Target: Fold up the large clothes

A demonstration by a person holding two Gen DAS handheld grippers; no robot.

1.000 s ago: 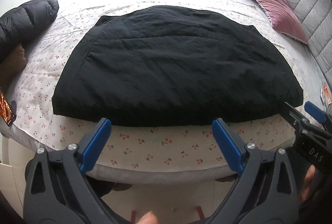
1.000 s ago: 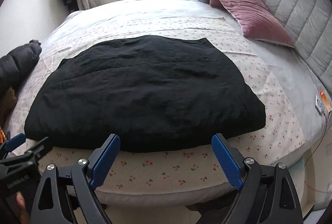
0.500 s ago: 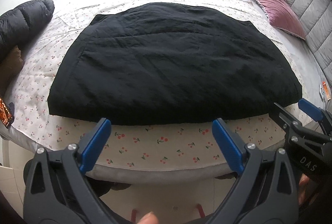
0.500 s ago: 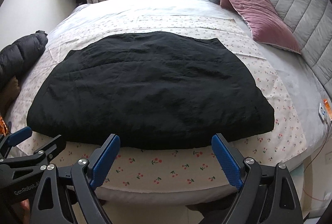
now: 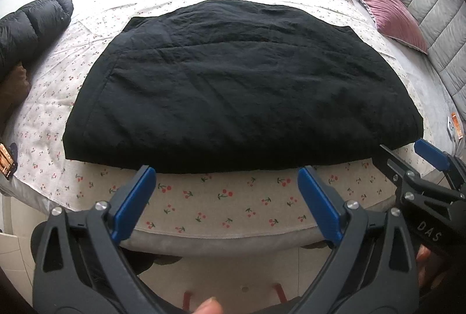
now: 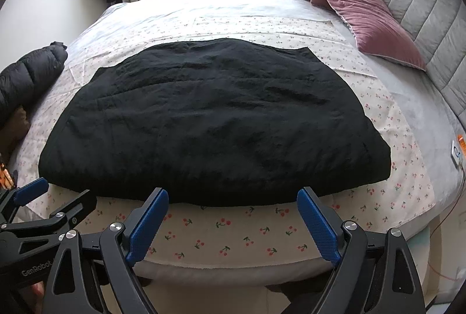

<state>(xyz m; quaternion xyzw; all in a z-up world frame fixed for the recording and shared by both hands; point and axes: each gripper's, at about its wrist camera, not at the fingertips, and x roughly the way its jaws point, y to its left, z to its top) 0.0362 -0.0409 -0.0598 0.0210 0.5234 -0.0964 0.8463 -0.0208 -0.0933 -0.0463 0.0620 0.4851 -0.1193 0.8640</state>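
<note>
Garment (image 5: 238, 87): black, quilted, lying flat as a broad folded slab on the cherry sheet (image 5: 221, 197), near edge just short of the bed's near rim. Spread smooth, no corner lifted.

Left gripper (image 5: 227, 186): released, blue pads wide apart, nothing between them, hanging just off the near hem. Right gripper (image 6: 233, 209): likewise spread and empty, beside the left, its tips close to the right near corner in the left view. No contact with the cloth from either.

Against a second ago: both cameras nearer and a little higher, garment larger in the left view and seen more from above in the right. Right gripper's tips further in toward the right corner. Cloth itself unmoved, same outline, same creases. Jaw spread unchanged.

Reading: approach under way, grasp not yet made. Likely next a pinch on the two near corners for another fold away toward the far side; thick padding probably needs a deep bite.

Elsewhere: puffer jacket (image 5: 32, 26) at far left, pink pillows (image 6: 364, 17) far right.
</note>
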